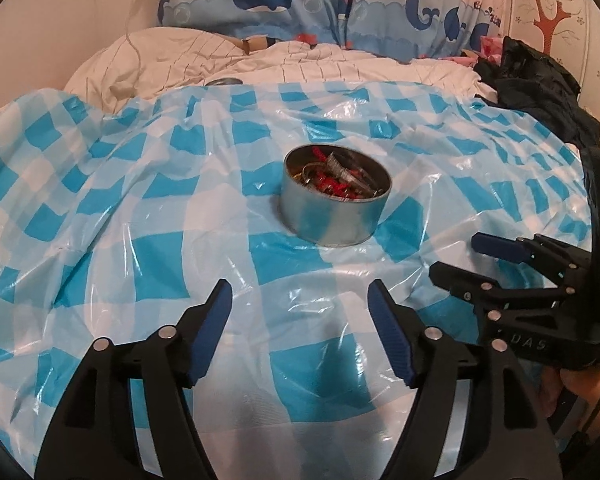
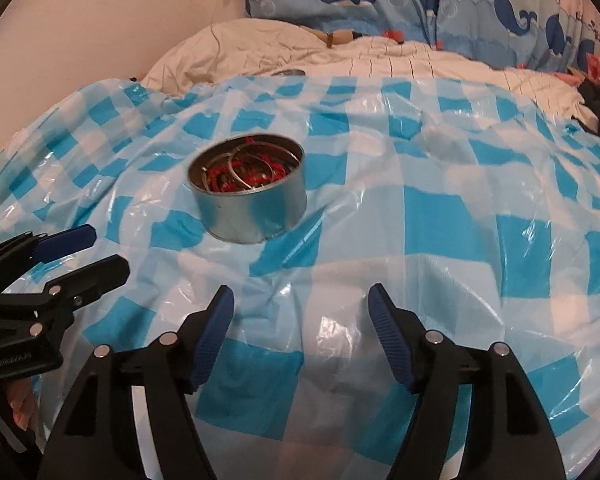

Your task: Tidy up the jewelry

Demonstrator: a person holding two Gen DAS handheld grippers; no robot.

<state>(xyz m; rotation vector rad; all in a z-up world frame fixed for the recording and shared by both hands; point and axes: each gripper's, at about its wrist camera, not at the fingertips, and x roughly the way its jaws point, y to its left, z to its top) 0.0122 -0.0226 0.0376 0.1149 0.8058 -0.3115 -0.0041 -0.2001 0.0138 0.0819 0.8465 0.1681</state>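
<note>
both the left gripper (image 1: 300, 296) and right gripper (image 2: 300, 300) have jaws spread wide and hold nothing, side by side low over a crinkly blue-and-white checked plastic sheet (image 1: 160, 248) draped on the bed. ahead, near the sheet's middle, stands a round metal tin (image 1: 334, 204) with silver bangles (image 2: 248, 172) and red cord tangled inside, bare sheet all round it. rumpled white bedding (image 1: 172, 56) lies past the sheet's far edge, black cloth (image 1: 540, 80) at its far right corner.

Tin (image 1: 332, 216): round, open, sits on the blue and white plastic sheet (image 1: 140, 248).
Inside the tin: silver rings and red string (image 1: 334, 182).
Left gripper (image 1: 300, 308): fingers wide apart, holding nothing.
Right gripper (image 1: 456, 256): at the right, also empty.
</note>
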